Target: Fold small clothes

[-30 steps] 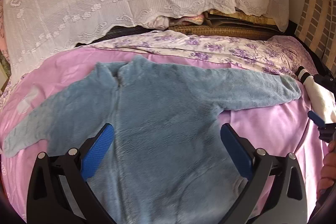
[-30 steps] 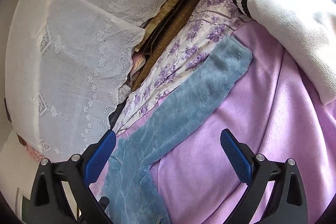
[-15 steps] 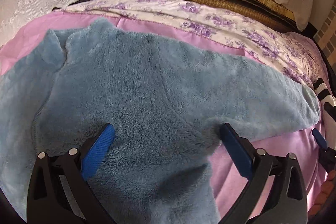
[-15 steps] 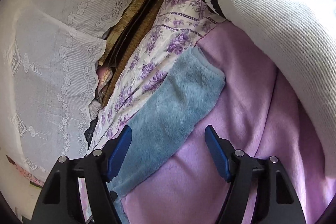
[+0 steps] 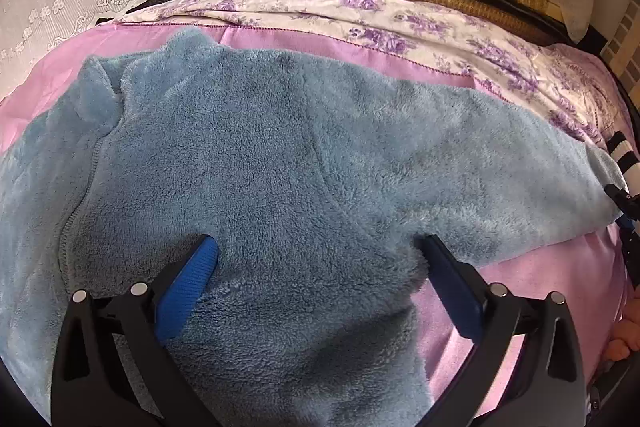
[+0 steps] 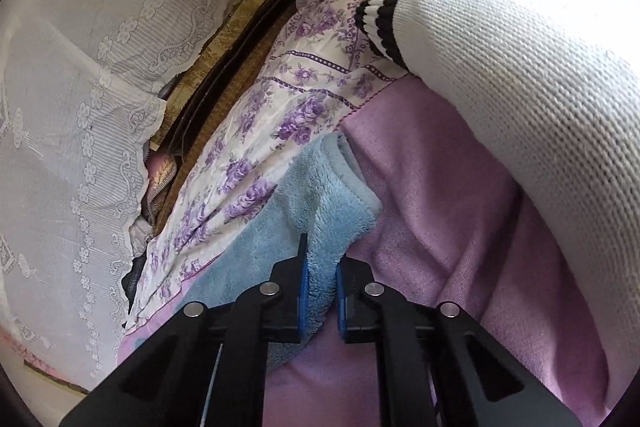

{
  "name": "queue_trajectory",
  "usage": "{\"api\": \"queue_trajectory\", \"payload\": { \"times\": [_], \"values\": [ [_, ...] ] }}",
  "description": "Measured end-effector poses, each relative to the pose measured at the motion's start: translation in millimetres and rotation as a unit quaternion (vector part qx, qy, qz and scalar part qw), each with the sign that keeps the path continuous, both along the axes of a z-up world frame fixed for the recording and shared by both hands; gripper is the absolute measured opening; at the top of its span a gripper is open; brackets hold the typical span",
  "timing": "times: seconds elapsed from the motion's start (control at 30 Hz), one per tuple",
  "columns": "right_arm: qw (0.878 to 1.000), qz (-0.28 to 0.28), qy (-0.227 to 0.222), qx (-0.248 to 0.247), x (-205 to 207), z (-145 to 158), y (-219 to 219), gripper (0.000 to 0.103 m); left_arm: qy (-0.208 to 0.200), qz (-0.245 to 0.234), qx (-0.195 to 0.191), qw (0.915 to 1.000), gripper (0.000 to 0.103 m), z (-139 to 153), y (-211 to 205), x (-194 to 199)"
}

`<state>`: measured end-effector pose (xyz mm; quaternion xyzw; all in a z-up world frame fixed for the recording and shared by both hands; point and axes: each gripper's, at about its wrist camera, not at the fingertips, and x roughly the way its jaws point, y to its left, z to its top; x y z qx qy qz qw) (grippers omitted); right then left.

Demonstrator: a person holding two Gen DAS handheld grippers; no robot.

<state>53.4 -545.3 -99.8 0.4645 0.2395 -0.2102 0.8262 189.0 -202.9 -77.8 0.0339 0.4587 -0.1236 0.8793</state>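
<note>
Blue fleece jacket (image 5: 280,163) lies flat on the pink blanket (image 5: 540,267), left gripper (image 5: 316,255) spread wide above it, right gripper (image 6: 320,277) pinching its sleeve cuff (image 6: 332,195) near a white knit sweater (image 6: 520,47).

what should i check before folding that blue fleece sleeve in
1. Right claw shut on the sleeve cuff: ok.
2. Grip depth: fleece fills the gap between the pads, well in from the cuff edge: ok.
3. Left claw open, pressed low on the blue fleece jacket near the armpit: ok.
4. Jacket body spread flat on the pink blanket: ok.
5. White knit sweater close beside the cuff, apart from it: ok.
6. Left sleeve laid out: cannot tell, out of view.
</note>
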Motion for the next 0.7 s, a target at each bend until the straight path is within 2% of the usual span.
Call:
{"api": "queue_trajectory", "payload": {
  "times": [0.13,0.3,0.43,0.7],
  "values": [
    [0.995,0.046,-0.027,-0.082,1,43,37,0.011,-0.004,-0.001,-0.028,0.9996,0.099,16,17,-1],
    [0.973,0.13,-0.054,-0.185,7,94,108,0.011,-0.018,0.006,-0.058,0.9981,0.099,39,39,2],
    [0.96,0.19,-0.062,-0.197,11,107,149,0.011,-0.001,0.003,-0.089,0.9961,0.099,44,49,9],
    [0.933,0.269,-0.07,-0.228,18,118,227,0.011,0.037,0.004,-0.103,0.994,0.098,32,56,23]
  ]
}}
